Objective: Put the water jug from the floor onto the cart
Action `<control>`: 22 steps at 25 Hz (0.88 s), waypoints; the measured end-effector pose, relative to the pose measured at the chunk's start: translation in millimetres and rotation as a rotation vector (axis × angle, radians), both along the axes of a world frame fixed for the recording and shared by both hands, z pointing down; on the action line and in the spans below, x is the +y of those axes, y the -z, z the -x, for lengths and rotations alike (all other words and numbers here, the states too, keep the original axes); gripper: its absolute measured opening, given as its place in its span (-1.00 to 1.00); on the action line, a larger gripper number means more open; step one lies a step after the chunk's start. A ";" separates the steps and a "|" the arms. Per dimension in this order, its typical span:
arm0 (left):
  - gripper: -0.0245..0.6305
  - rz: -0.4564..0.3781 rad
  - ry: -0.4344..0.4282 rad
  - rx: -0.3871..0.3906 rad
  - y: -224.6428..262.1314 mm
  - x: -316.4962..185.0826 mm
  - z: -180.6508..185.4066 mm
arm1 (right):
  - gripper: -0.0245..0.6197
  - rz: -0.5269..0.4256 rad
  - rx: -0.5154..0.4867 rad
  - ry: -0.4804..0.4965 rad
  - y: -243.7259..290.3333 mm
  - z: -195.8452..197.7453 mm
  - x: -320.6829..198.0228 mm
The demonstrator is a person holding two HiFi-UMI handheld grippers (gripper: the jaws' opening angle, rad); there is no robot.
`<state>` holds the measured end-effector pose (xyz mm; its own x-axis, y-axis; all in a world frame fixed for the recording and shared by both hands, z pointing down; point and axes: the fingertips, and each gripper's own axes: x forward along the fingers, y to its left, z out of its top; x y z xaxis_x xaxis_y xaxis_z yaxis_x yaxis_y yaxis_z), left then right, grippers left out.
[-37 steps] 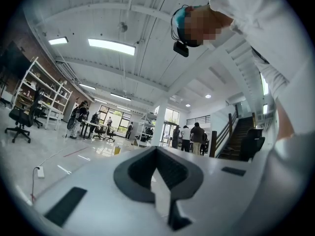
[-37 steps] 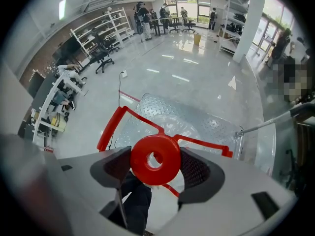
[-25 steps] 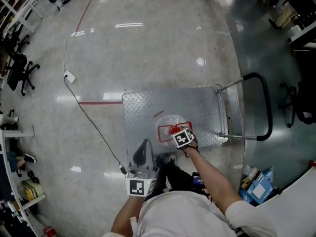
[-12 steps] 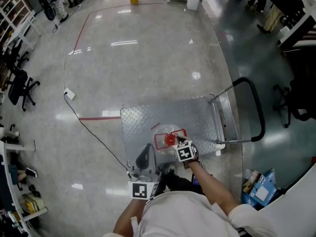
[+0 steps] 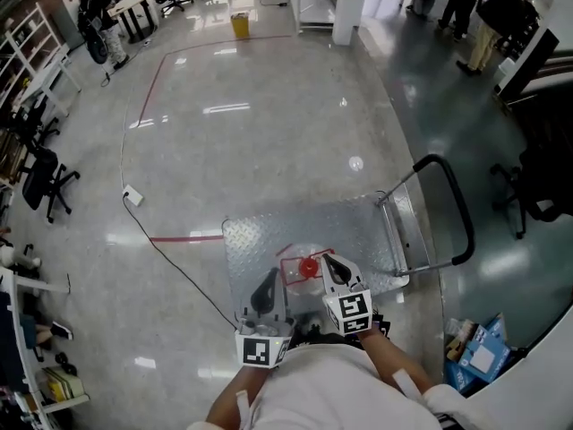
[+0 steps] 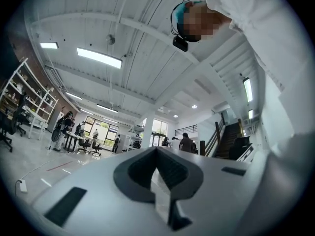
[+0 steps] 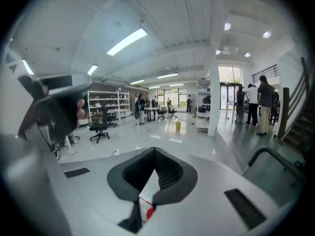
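The clear water jug (image 5: 301,256) with a red cap (image 5: 308,266) stands upright on the diamond-plate deck of the cart (image 5: 255,240). Both grippers are held close to my body, above the cart's near edge and apart from the jug. My right gripper (image 5: 329,262) is shut and empty, just right of the cap. My left gripper (image 5: 268,278) is shut and empty, left of the jug. In the right gripper view the jaws (image 7: 154,154) are together, and the red cap (image 7: 149,212) shows through the slit below them. The left gripper (image 6: 157,154) points out into the hall.
The cart's black push handle (image 5: 454,211) rises at its right end. A cable runs across the floor to a power strip (image 5: 132,195) on the left. Office chairs (image 5: 45,182) stand at far left, a blue box (image 5: 479,355) at lower right, people (image 5: 488,7) at the back.
The right gripper has come off the jug's neck, shut, and risen back towards my body. The left gripper has risen a little. The jug stays on the cart.
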<state>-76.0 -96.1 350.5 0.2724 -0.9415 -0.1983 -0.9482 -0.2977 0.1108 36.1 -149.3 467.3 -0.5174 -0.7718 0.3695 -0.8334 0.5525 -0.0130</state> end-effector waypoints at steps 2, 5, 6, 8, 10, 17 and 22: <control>-0.92 -0.001 0.004 0.008 4.2 0.7 -0.9 | -0.89 -0.146 -0.059 -0.017 42.4 -5.5 7.0; -0.92 0.003 0.009 -0.007 6.7 1.8 -3.6 | -0.89 -0.417 -0.163 -0.068 115.9 -21.8 27.7; -0.92 0.004 0.008 -0.010 6.6 2.6 -4.0 | -0.89 -0.462 -0.190 -0.079 131.3 -26.0 34.6; -0.92 0.008 0.006 -0.007 5.6 4.9 -3.9 | -0.89 -0.479 -0.221 -0.089 142.7 -30.3 44.7; -0.92 0.012 0.001 -0.001 5.2 6.5 -4.9 | -0.89 -0.474 -0.225 -0.081 142.6 -30.9 50.6; -0.92 0.000 -0.010 -0.004 8.0 9.0 -15.0 | -0.89 -0.457 -0.224 -0.053 137.3 -35.1 57.1; -0.92 0.001 -0.007 0.009 9.4 15.4 -18.8 | -0.89 -0.453 -0.229 -0.050 139.3 -39.0 61.8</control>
